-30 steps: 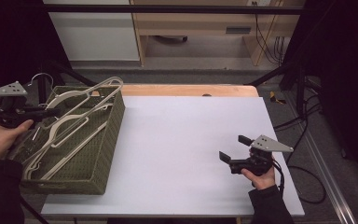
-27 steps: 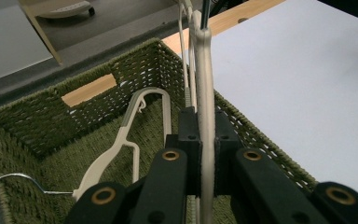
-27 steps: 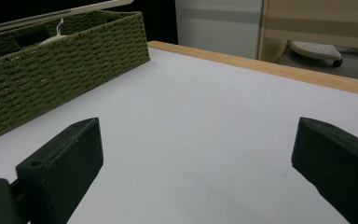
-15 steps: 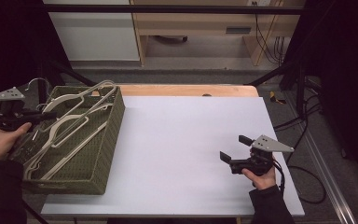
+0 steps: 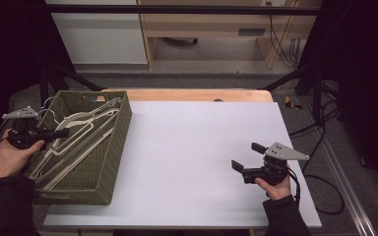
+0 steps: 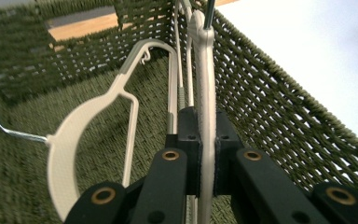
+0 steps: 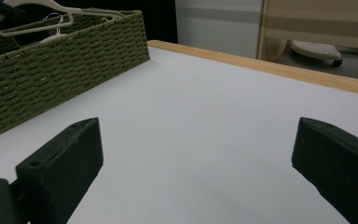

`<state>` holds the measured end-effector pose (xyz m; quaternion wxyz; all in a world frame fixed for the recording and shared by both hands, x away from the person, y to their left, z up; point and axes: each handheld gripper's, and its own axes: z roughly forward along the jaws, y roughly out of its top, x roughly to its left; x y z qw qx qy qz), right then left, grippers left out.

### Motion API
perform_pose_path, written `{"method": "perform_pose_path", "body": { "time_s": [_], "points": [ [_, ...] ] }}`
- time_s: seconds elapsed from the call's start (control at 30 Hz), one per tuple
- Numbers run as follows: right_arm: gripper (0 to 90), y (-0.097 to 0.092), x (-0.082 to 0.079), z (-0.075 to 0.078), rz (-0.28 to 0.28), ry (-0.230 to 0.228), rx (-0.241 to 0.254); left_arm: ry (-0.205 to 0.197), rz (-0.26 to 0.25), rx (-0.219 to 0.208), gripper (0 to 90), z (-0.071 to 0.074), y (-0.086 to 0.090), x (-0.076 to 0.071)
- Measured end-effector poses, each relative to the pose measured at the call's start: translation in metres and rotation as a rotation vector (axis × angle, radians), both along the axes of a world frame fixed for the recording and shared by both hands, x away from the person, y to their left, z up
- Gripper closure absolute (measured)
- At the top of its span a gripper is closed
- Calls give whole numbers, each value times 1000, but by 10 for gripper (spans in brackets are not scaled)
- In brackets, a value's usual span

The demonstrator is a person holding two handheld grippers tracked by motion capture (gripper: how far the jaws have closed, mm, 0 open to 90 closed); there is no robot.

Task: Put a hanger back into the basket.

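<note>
Lighting and sharpness as I see them from my remote station.
The white table is evenly lit from above, with dark surroundings at both sides of the high view. In the left gripper view the woven basket blurs toward the near edges; the right gripper view keeps its close jaws soft.
</note>
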<state>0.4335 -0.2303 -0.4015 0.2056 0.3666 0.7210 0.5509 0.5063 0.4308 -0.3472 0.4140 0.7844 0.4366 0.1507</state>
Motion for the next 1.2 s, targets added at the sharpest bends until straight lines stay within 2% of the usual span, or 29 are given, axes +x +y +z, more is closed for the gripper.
{"method": "perform_pose_path", "body": {
  "time_s": [0.2,0.37,0.43,0.5,0.57,0.67,0.77,0.8,0.83,0.9,0.97,1.1,1.17,1.2],
  "points": [
    [28,0,0,0,-1,5,-2,37,16,-23,845,-16,0,3],
    [28,0,0,0,0,-1,1,94,35,-7,835,-28,-1,8],
    [29,-1,0,0,1,-3,2,110,66,-20,832,-33,3,8],
    [29,0,0,0,-2,1,3,102,91,-30,830,-34,6,7],
    [29,0,0,0,0,1,0,93,119,-16,825,-35,6,8],
    [29,1,0,0,-1,0,-3,102,197,56,800,-34,7,9],
    [29,2,0,-1,0,6,-4,107,267,99,727,-36,10,9],
    [29,2,0,-1,-1,8,-4,127,278,103,716,-37,12,8],
    [29,2,0,-1,2,7,-6,128,292,100,713,-39,13,8],
    [29,2,1,-1,1,8,-6,148,304,119,659,-41,14,8],
    [29,2,1,-1,1,9,-5,163,311,162,600,-43,14,9],
    [29,2,0,-1,1,8,-6,192,336,168,553,-46,15,10],
    [29,2,0,-1,1,9,-6,191,352,159,517,-48,14,9],
    [29,2,1,-1,0,9,-7,198,350,172,513,-48,15,8]
  ]
}}
